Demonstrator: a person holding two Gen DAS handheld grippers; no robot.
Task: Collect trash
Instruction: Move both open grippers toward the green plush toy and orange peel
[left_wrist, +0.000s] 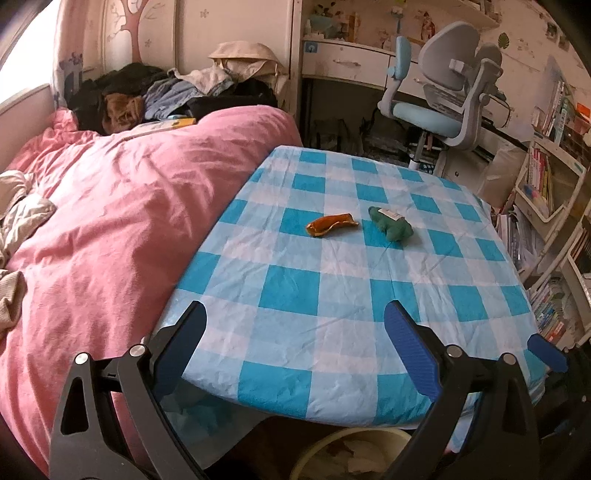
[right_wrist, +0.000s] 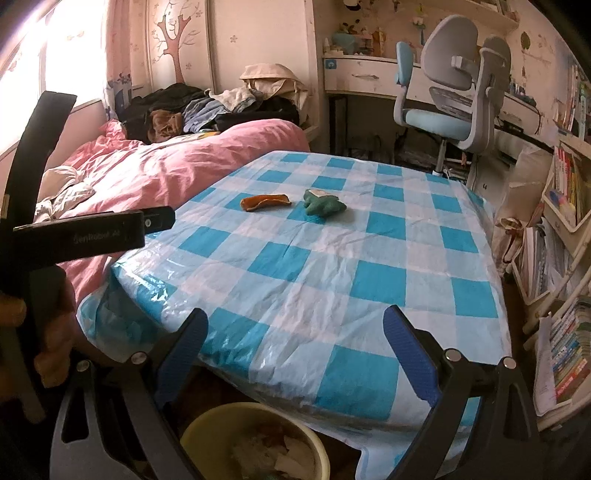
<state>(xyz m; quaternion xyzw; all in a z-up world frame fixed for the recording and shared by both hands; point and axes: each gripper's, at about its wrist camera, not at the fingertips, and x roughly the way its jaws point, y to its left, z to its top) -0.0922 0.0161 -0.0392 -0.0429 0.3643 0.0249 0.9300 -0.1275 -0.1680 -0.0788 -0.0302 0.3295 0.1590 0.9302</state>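
An orange peel-like scrap (left_wrist: 331, 223) (right_wrist: 265, 202) and a crumpled green wrapper (left_wrist: 392, 223) (right_wrist: 323, 202) lie side by side on the far middle of the blue-checked table (left_wrist: 332, 295) (right_wrist: 332, 266). A yellow trash bin (right_wrist: 255, 443) (left_wrist: 351, 458) with crumpled paper in it stands below the table's near edge. My left gripper (left_wrist: 295, 332) is open and empty over the table's near left corner. My right gripper (right_wrist: 295, 339) is open and empty over the near edge, above the bin. The left gripper's body (right_wrist: 85, 232) shows at the left of the right wrist view.
A bed with a pink duvet (left_wrist: 110, 221) (right_wrist: 166, 166) and piled clothes (left_wrist: 166, 96) borders the table's left side. A blue-grey desk chair (left_wrist: 443, 103) (right_wrist: 454, 103) and desk stand behind. Shelves of books (left_wrist: 554, 206) (right_wrist: 561, 258) line the right.
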